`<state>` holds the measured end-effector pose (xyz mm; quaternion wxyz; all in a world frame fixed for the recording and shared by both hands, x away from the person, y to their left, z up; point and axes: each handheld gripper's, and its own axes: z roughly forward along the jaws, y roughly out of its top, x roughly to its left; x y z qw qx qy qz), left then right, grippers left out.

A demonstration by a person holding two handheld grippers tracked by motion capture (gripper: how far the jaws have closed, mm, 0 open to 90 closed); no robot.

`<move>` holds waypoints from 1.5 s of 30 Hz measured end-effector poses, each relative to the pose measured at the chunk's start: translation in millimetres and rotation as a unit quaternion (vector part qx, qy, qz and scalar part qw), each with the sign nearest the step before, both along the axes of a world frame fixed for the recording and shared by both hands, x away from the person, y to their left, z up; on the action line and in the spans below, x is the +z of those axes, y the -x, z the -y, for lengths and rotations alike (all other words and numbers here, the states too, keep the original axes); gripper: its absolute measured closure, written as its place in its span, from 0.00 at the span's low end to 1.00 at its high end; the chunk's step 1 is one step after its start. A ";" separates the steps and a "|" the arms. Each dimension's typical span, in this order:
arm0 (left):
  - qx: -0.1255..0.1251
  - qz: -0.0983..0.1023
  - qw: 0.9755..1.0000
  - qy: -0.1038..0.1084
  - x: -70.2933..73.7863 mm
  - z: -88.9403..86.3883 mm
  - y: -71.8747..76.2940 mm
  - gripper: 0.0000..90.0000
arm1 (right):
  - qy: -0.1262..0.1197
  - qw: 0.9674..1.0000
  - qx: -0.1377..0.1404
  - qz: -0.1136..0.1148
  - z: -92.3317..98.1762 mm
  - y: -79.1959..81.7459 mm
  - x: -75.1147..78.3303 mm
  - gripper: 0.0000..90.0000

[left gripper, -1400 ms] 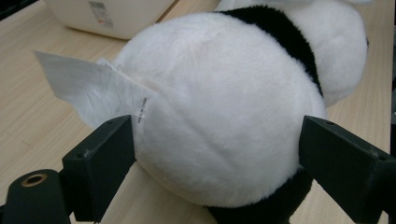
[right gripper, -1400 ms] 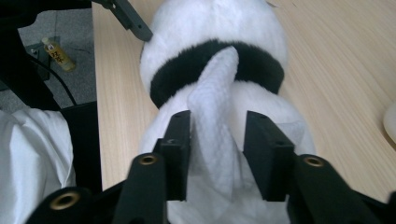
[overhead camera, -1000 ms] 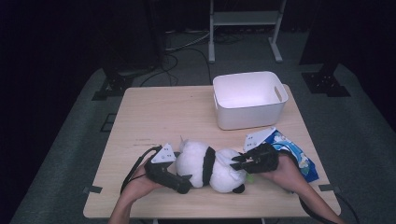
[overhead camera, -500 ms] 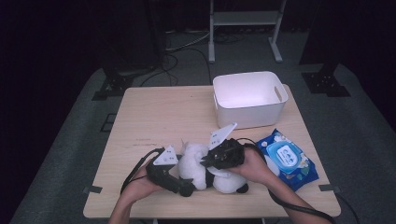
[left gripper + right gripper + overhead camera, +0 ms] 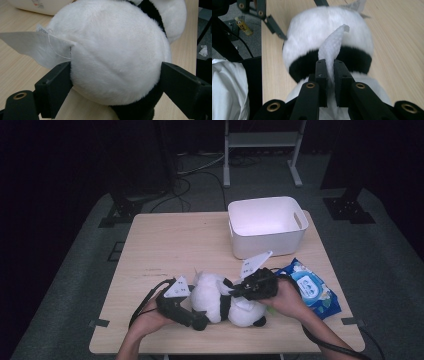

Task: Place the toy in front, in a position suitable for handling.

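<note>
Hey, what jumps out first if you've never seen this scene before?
A plush panda lies at the table's near edge, its white body clamped between the left gripper's wide fingers. The right gripper pinches a white wipe over the panda. A white bin stands behind.

Dark rm, grey floor [image 5: 75, 285], wood table [image 5: 170, 250]

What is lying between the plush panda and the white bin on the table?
In the high view, bare wooden table lies between the plush panda and the white bin; above it stands the grey plate of the right gripper, which pinches a wet wipe.
</note>
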<state>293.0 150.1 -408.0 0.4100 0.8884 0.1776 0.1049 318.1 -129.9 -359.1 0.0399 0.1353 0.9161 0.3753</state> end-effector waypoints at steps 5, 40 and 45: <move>0.001 -0.003 1.000 -0.001 -0.2 -1.7 -0.2 0.13 | -0.011 1.000 -0.005 -0.006 16.2 10.5 -4.7 0.91; -0.010 -0.015 1.000 -0.025 -7.3 -6.8 -1.0 0.11 | -0.008 1.000 -0.002 0.007 30.1 32.9 -9.1 0.90; -0.010 -0.020 1.000 -0.021 -8.3 -7.3 -1.1 0.11 | -0.011 1.000 -0.006 0.007 36.9 35.1 -11.7 0.90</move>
